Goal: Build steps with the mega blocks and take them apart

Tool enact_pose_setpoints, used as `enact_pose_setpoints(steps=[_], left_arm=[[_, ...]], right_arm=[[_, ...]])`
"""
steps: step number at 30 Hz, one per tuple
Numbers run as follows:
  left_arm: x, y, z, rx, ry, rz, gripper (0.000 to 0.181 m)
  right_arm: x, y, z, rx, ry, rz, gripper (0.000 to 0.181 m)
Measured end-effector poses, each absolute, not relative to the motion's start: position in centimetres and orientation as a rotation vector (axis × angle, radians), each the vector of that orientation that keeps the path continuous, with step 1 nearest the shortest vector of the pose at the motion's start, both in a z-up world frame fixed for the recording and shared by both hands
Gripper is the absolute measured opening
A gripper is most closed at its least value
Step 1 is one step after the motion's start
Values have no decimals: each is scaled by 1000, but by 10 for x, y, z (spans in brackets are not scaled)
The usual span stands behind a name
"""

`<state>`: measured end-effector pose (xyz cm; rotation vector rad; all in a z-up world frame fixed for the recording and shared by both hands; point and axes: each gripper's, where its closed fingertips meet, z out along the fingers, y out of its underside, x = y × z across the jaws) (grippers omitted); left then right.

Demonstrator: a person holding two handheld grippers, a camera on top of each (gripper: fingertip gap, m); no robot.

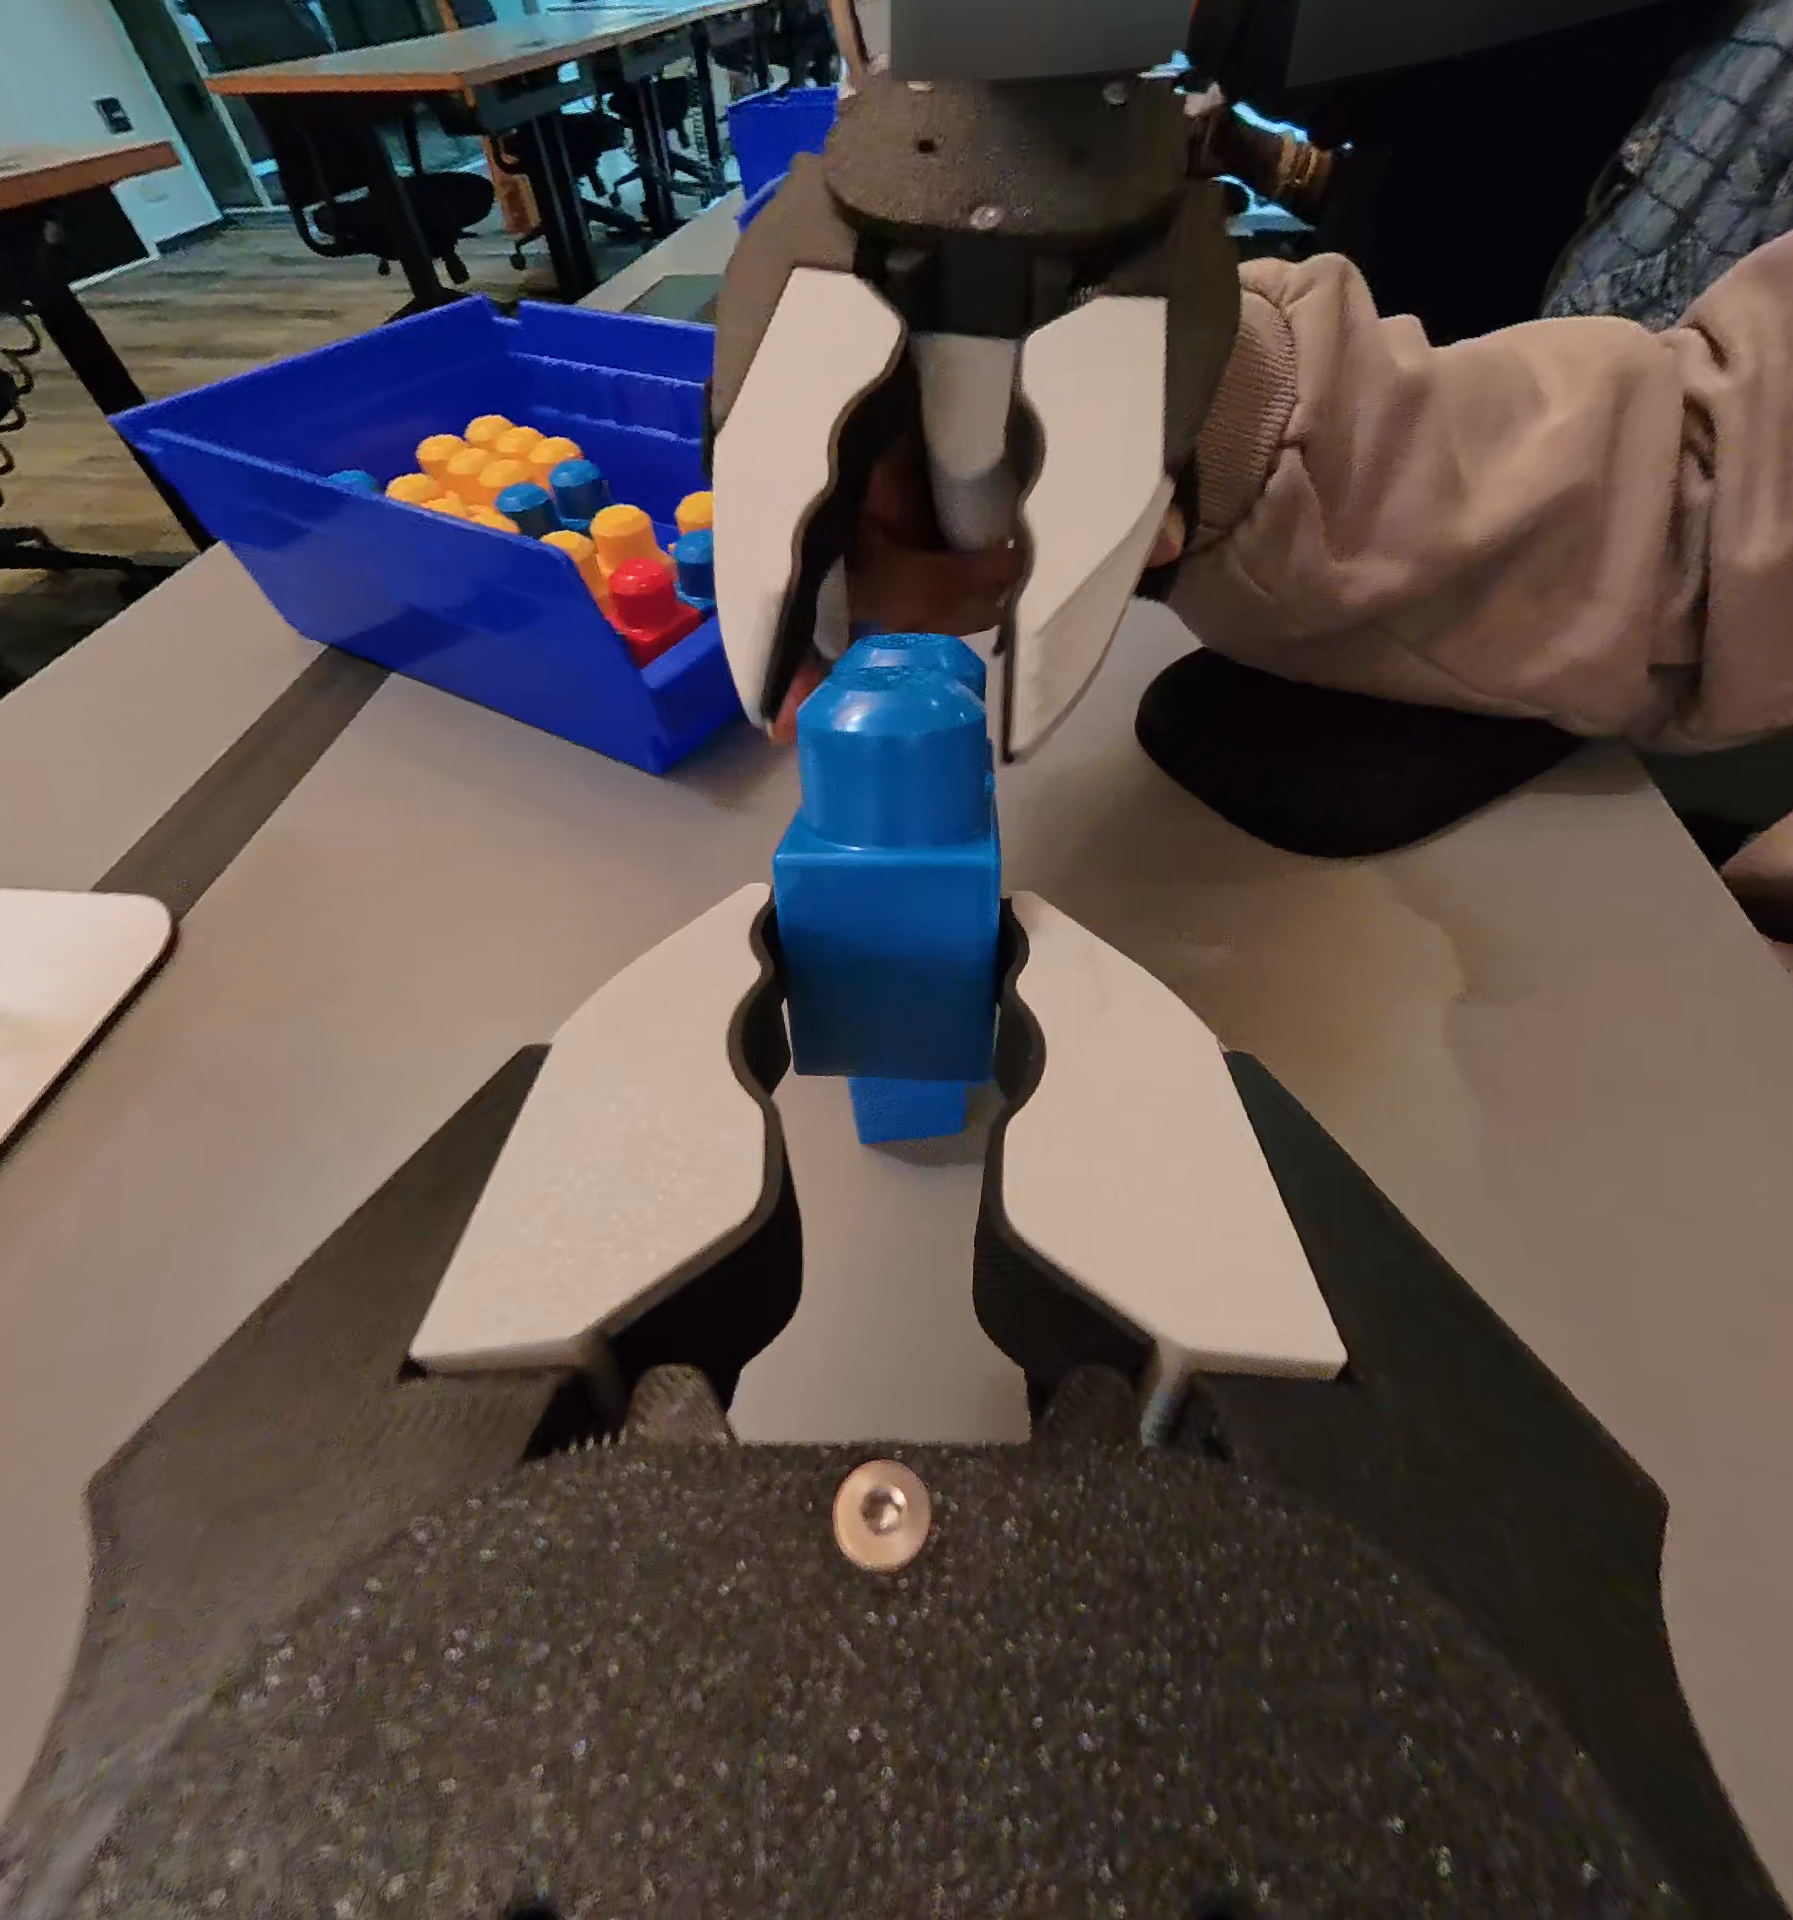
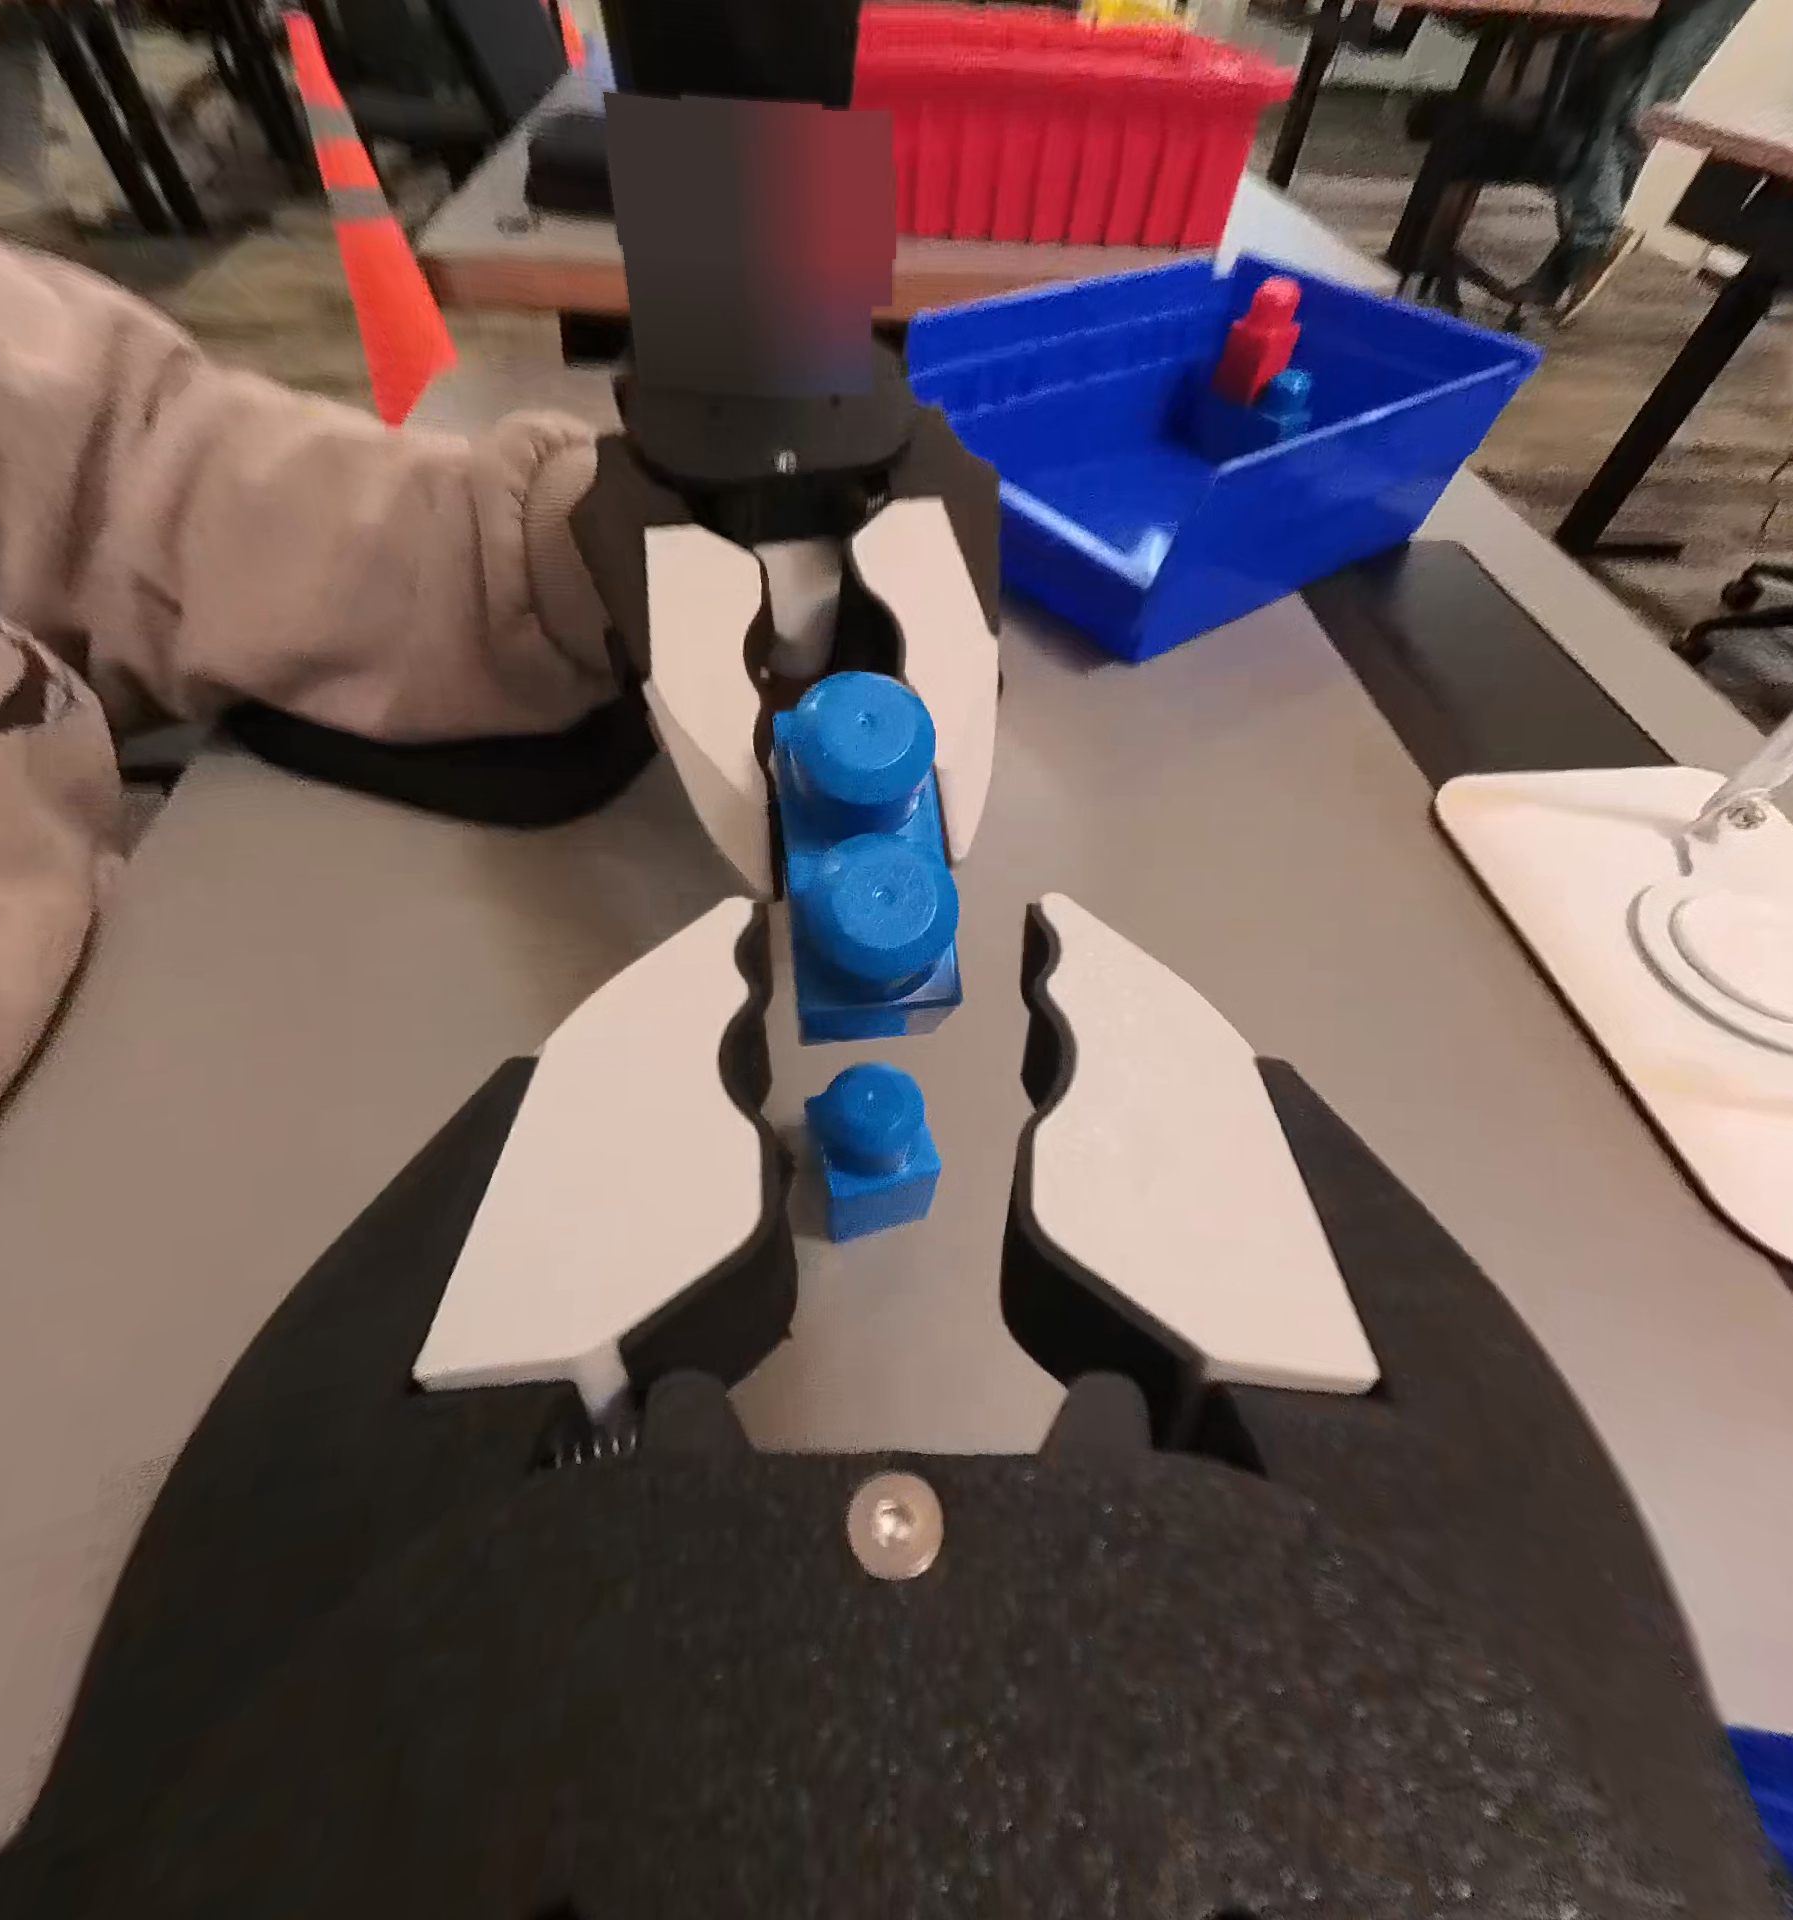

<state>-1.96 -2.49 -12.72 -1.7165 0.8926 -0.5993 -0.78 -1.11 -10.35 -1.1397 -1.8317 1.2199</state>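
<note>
My left gripper [image 1: 892, 904] is shut on a blue two-stud block [image 1: 887, 935] and holds it above the grey table [image 1: 456, 1039]. A small blue one-stud block [image 2: 871, 1164] stands on the table just below it, with a gap between them; it also shows in the left wrist view [image 1: 907, 1112]. My right gripper [image 2: 892, 914] is open, its fingers on either side of the two-stud block [image 2: 871, 914] without touching it. In the left wrist view the right gripper [image 1: 890, 738] faces me, open around the block's far end.
A blue bin [image 1: 435, 613] holds several orange, blue and red blocks. Another blue bin [image 2: 1287, 561] holds a red and blue stack. A white lamp base [image 2: 1702, 987] lies at the table edge. A person's sleeve [image 1: 1494, 499] rests on a black pad [image 1: 1328, 758].
</note>
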Motion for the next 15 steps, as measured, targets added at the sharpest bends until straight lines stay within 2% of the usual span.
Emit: enact_pose_setpoints(steps=[2, 6, 8, 9, 12, 15], left_arm=[[-13, -26, -130, -1719, 922, -572, 37], [-6, -23, -121, -1666, 894, -544, 37], [-9, -17, -115, -1647, 849, -502, 49], [-12, -15, -115, -1652, 831, -489, 45], [-30, -7, -115, -1657, 729, -485, 15], [-43, -1, -115, -1660, 668, -482, 0]], right_arm=[[-4, -19, -111, -1123, -1899, 1195, 31], [5, -18, -104, -1131, -1955, 1153, 29], [11, -8, -86, -1109, -1941, 1111, 28], [15, 3, -72, -1108, -1910, 1085, 28], [36, 60, -25, -1148, -1793, 942, 28], [65, 149, 1, -1308, -1700, 690, 29]])
